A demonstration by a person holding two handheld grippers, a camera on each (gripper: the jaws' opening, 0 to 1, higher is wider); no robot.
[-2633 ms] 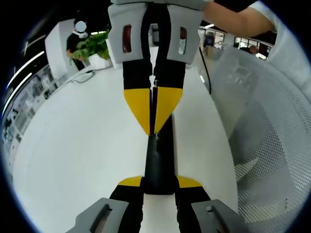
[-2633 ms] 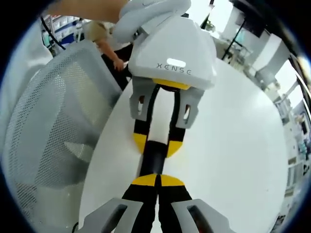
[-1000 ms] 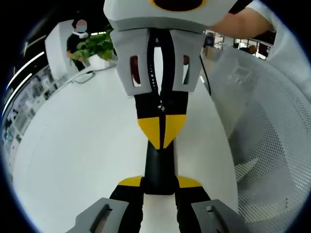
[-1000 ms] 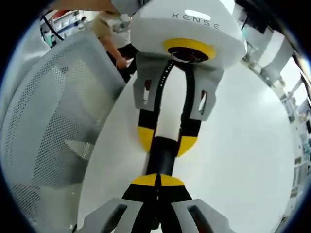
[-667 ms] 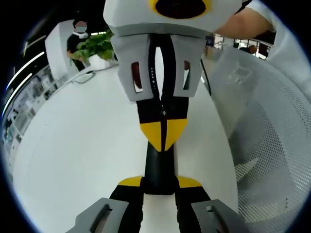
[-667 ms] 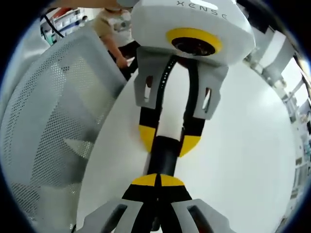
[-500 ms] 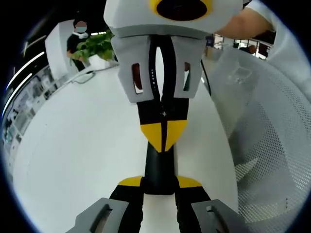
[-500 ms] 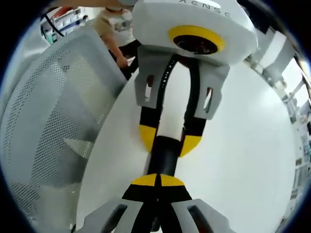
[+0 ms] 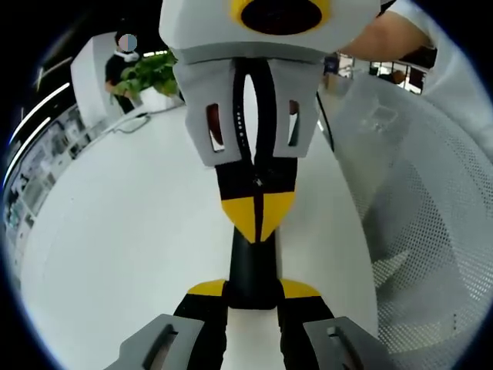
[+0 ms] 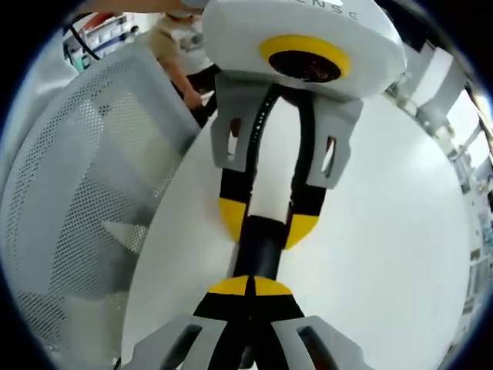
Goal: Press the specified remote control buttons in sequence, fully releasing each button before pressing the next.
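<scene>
Nearest in the left gripper view, my left gripper [image 9: 252,287] has its yellow-tipped black jaws clamped on either side of the near end of a slim black bar-shaped remote control [image 9: 253,262], which lies lengthwise along the round white table [image 9: 115,231]. The jaws stand apart by the width of the remote and touch both of its long edges. In the right gripper view the same left gripper [image 10: 268,222] grips the remote [image 10: 259,248] from the far side.

Just beyond, my right gripper [image 9: 256,218] has its yellow tips closed together into a single point, resting on or just above the top face of the remote; I cannot tell whether it is touching. In the right gripper view, those tips [image 10: 248,287] meet over the near end of the remote.

I judge the step in hand to be a button press with the closed tips: I should bear straight down, hold the remote steady with the left jaws, then lift fully clear.

Farther off stand a white mesh-backed chair [image 9: 416,200] beside the table and a green leafy plant [image 9: 150,69] at the far edge.
</scene>
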